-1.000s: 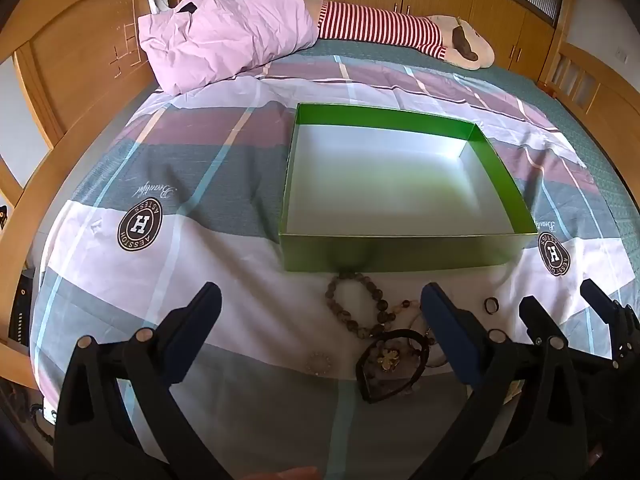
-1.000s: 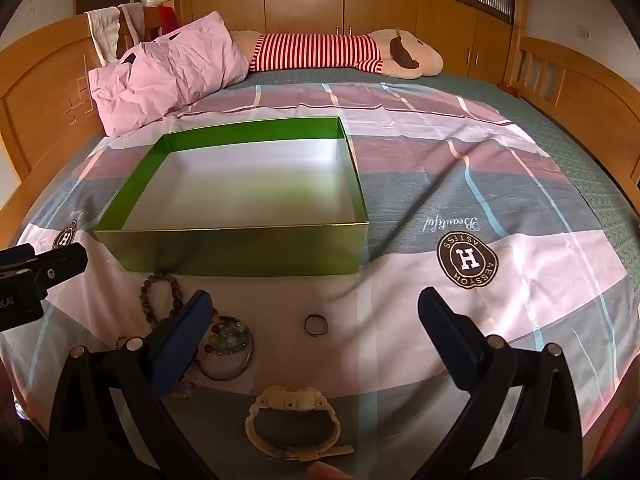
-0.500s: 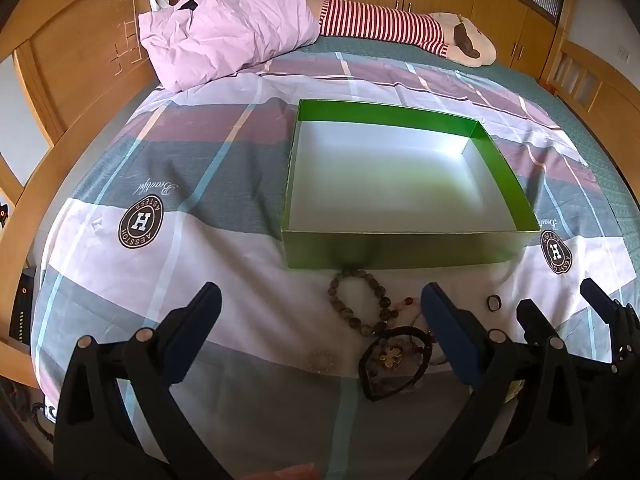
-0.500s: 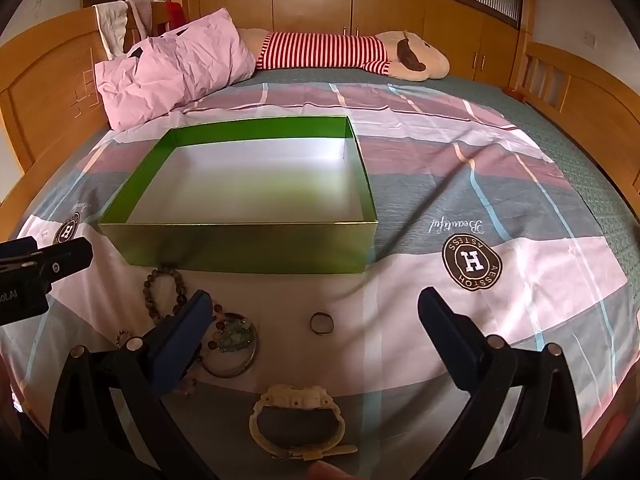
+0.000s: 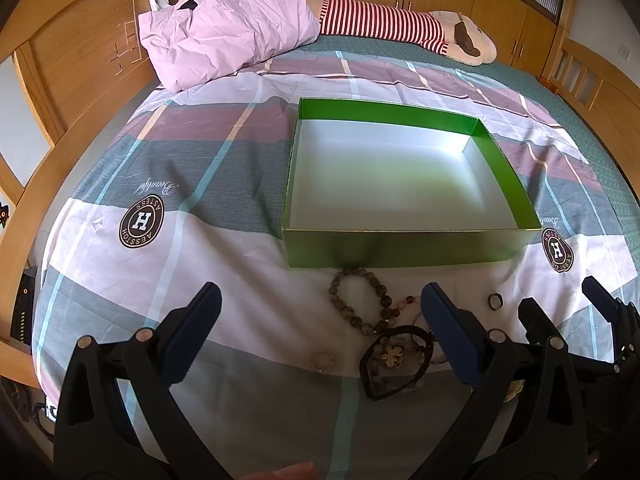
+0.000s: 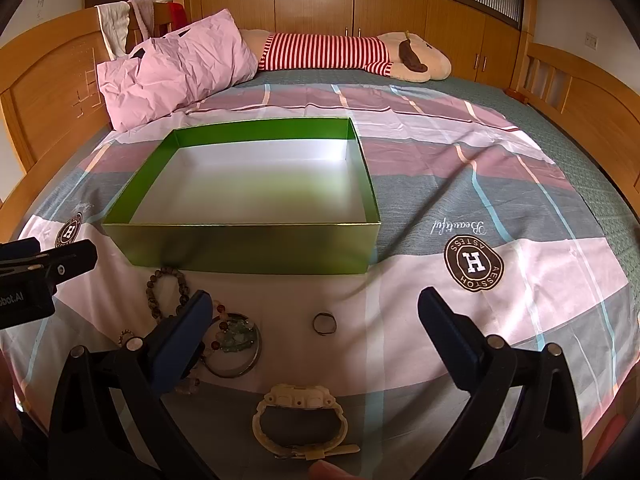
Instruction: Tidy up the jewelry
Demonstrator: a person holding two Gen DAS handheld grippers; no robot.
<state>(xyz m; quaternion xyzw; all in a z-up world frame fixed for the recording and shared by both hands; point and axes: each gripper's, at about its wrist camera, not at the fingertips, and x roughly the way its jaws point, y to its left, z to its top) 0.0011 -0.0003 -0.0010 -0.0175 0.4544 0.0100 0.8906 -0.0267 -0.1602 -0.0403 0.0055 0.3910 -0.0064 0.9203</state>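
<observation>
An empty green box (image 5: pixel 400 250) (image 6: pixel 256 250) with a white floor stands on the bed. In front of it lie a grey bead bracelet (image 5: pixel 356 300) (image 6: pixel 168 292), a dark ring (image 5: pixel 495 301) (image 6: pixel 323 323), a black heart-shaped piece with a gold charm (image 5: pixel 394 364), a small thin ring (image 5: pixel 322 359), a metal bangle with green stones (image 6: pixel 236 350) and a cream watch (image 6: pixel 300 420). My left gripper (image 5: pixel 316 326) is open above the jewelry. My right gripper (image 6: pixel 312 332) is open around the ring and watch; it also shows in the left wrist view (image 5: pixel 564 308).
A pink pillow (image 5: pixel 228 32) (image 6: pixel 176 72) and a striped plush toy (image 5: pixel 400 28) (image 6: pixel 344 52) lie at the head of the bed. Wooden bed frames (image 5: pixel 72 64) (image 6: pixel 580 92) run along both sides. The checked sheet (image 6: pixel 500 200) spreads right of the box.
Both grippers have drifted slightly back and up, so the box and jewelry sit a little lower in view. Both stay open and empty.
</observation>
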